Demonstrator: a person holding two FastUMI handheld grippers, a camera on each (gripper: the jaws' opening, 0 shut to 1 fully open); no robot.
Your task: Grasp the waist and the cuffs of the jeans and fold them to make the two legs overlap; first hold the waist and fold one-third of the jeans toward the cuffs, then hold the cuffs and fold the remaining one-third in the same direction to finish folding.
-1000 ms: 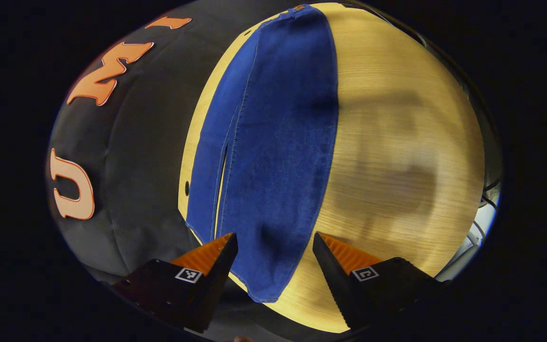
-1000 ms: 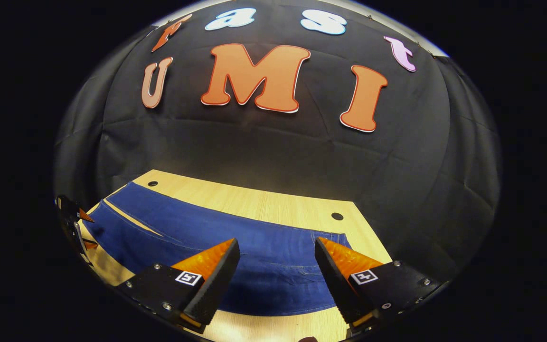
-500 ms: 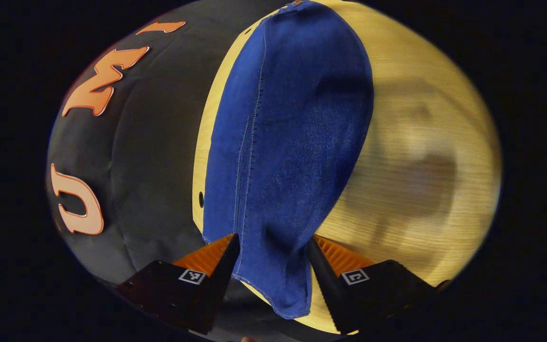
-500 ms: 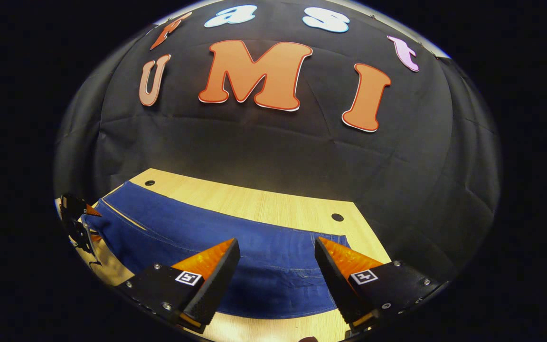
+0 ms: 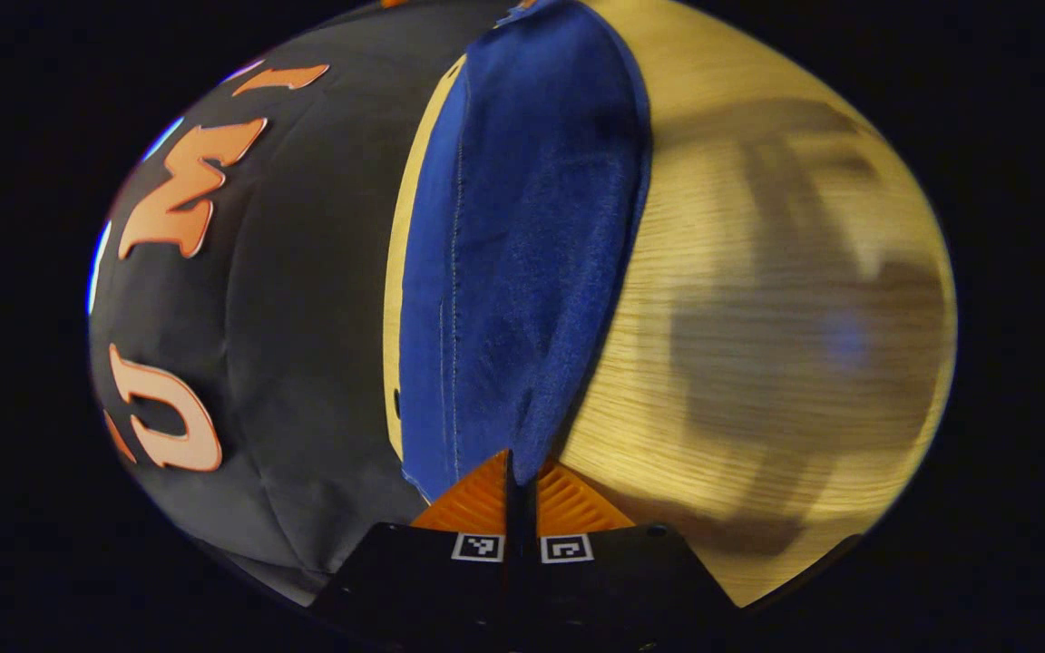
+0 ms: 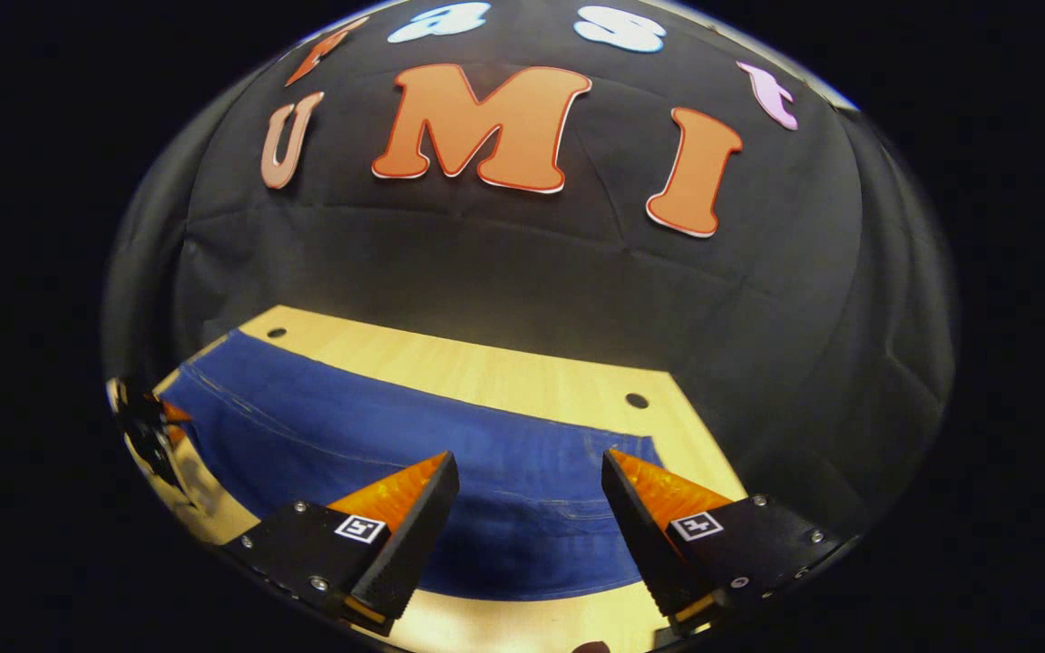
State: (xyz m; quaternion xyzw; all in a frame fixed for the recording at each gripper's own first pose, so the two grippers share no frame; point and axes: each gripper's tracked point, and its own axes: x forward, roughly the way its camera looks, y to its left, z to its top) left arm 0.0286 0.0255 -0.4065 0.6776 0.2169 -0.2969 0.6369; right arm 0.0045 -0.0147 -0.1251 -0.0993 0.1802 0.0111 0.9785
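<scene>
Leg-overlap fold: cuff end gripped.
Jeans [image 5: 522, 236] cuff is pinched by the left gripper [image 5: 521, 472]; the right gripper [image 6: 530, 508], fingers wide above the waist, must close next.

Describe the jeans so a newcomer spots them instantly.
Start at the light wooden table before the black cloth wall. The jeans stretch flat along it, one end pinched in the left gripper. They are the one deep blue denim item there, with pale seam stitching.
</scene>
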